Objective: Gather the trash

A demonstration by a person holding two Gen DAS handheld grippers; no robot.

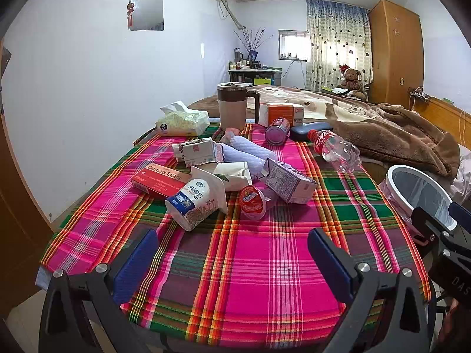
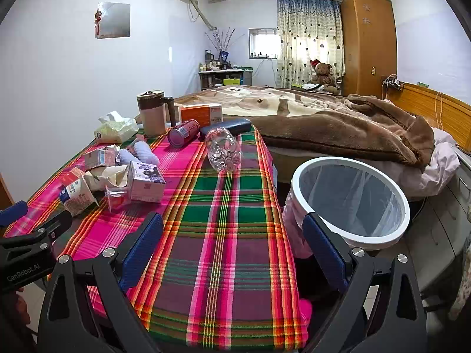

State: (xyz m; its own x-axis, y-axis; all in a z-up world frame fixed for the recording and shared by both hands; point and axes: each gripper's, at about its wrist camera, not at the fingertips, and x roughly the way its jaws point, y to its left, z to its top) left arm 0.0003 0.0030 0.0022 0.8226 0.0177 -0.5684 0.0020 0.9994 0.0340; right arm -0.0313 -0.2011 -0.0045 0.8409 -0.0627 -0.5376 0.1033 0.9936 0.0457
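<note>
Nothing is collected yet, by the look of it. The left gripper point(image 1: 232, 264) and the right gripper point(image 2: 232, 253) both hover spread and empty over the near edge of the plaid table point(image 1: 265, 264). The trash — a yogurt cup point(image 1: 191, 203), cartons, a clear bottle point(image 2: 222, 150) — lies mid-table and farther back; the lined bin point(image 2: 350, 200) stands just off the table's right edge. Next, probably: reach forward and close on the nearest piece.

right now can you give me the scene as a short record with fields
surface: table with plaid cloth
trash pile: yogurt cup, jelly cup, milk cartons, medicine box
lying on side: plastic bottle, red can
standing: mug, tissue pack
bin: white-rimmed, lined, nothing seen inside, beside the table's right edge
left gripper: open, holding nothing
right gripper: open, holding nothing
progress: nothing collected yet
</note>
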